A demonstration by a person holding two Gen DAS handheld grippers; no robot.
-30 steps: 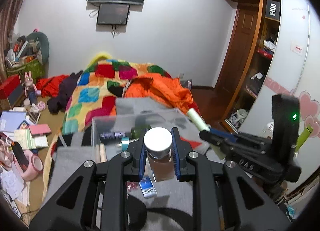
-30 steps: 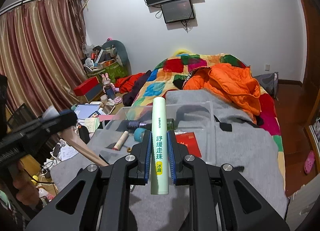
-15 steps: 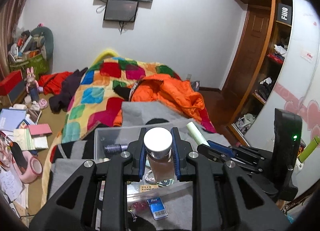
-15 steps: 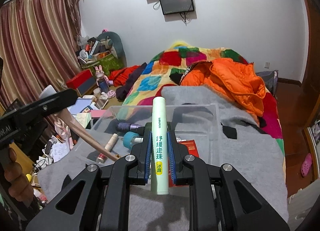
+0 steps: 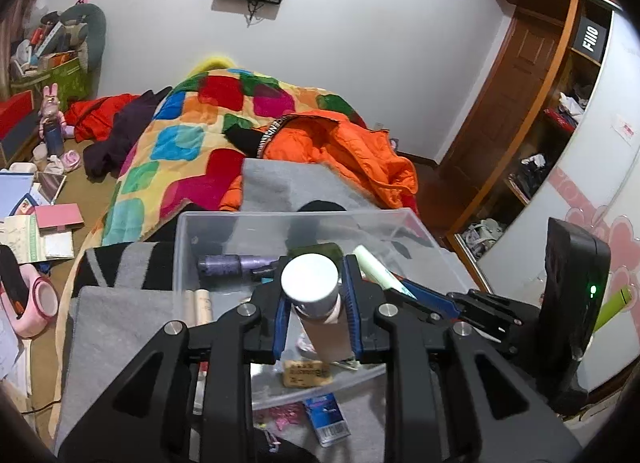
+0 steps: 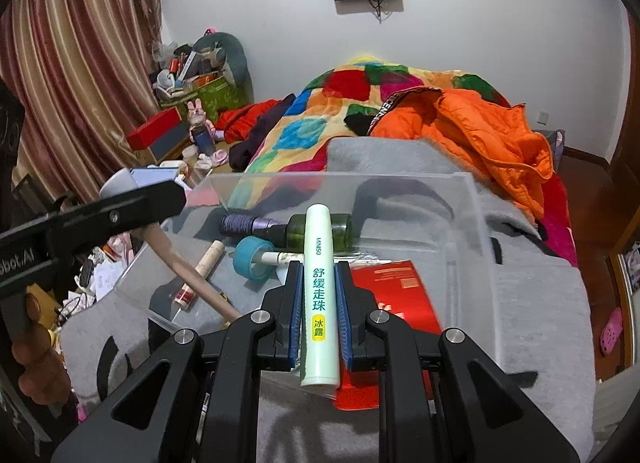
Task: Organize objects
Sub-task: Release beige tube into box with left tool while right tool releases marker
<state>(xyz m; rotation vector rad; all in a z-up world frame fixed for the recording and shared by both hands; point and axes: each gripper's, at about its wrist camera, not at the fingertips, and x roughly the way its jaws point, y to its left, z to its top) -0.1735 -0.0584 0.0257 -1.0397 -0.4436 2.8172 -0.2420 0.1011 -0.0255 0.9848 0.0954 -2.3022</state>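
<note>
Left wrist view showed the left gripper clenched on a silver-capped bottle above the clear plastic bin. Beside it, the right gripper clamped a pale green Miniso tube pointing past its fingertips. Each was best lowered onto bare bin floor beyond the fingers before letting go.

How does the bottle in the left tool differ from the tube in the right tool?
The bottle is stout, with a wide silver cap and brownish body; the tube is slim, pale green and printed with text. The bottle stands nearly upright between the pads; the tube lies along the fingers, pointing forward. Both are clamped over the clear bin.
</note>
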